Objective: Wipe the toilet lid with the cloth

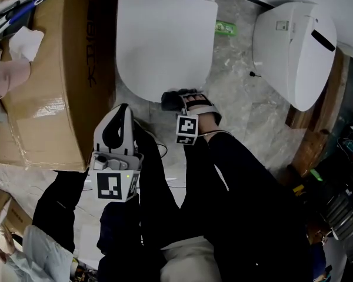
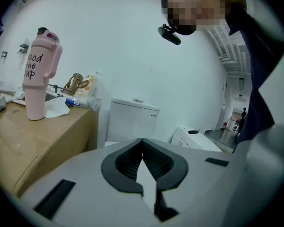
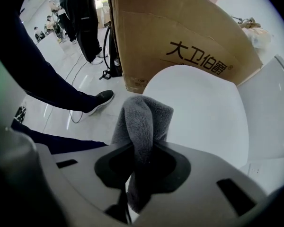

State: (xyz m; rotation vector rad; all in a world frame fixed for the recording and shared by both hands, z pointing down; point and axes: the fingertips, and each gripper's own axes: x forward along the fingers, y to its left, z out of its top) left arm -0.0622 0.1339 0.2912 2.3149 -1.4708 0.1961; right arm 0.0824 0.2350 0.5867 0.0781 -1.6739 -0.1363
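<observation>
My right claw (image 3: 141, 148) clamps the cloth (image 3: 143, 119), bunched just ahead, I think touching the front edge of the toilet lid (image 3: 203, 112). Hard dragging could tug it free. My left claw (image 2: 142, 143) is pinched together, empty.

A big cardboard box (image 1: 59, 69) with black characters printed on its side fills the head view from 9 to 11 o'clock. On top of it a pink tumbler (image 2: 38, 74) stands upright, with a crumpled white tissue (image 2: 56, 107) just beside it. At 2 o'clock a second white toilet unit (image 1: 294, 51) lies on the grey marble floor (image 1: 241, 110), and a small green packet (image 1: 225, 28) is near it at 1 o'clock. In the right gripper view, a bystander in black trousers (image 3: 80, 18) stands at 11 o'clock.
</observation>
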